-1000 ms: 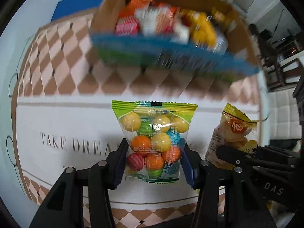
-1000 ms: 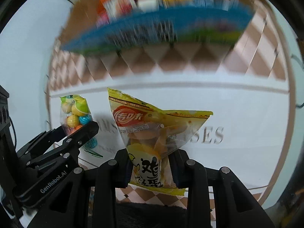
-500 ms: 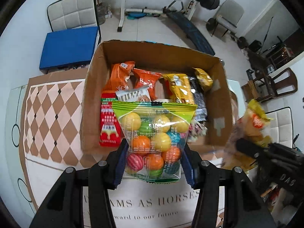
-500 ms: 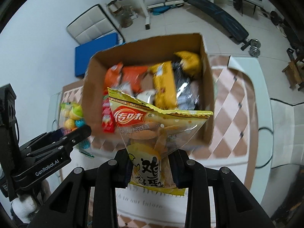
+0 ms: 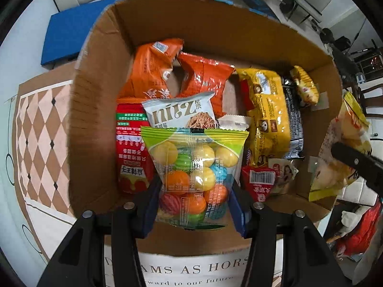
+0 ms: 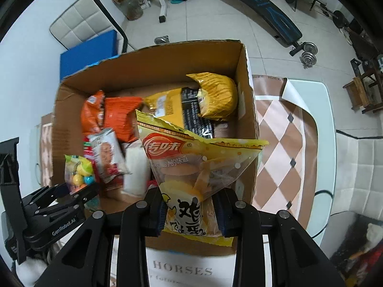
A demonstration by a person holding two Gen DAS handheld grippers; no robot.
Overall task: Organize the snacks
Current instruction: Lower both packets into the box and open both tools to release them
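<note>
The candy bag is pinched by the left gripper, the yellow snack bag by the right gripper; both are held above the open box, evidently for release inside.

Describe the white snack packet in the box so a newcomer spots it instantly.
Look into the open cardboard box. Just beyond the bag of coloured balls held over its near side lies the white packet. It overlaps two orange bags and alone has big brown lettering.

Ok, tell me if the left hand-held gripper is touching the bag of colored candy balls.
Touching. The left wrist view shows the left hand-held gripper with both fingers pressed against the candy bag sides, holding it above the cardboard box.
</note>
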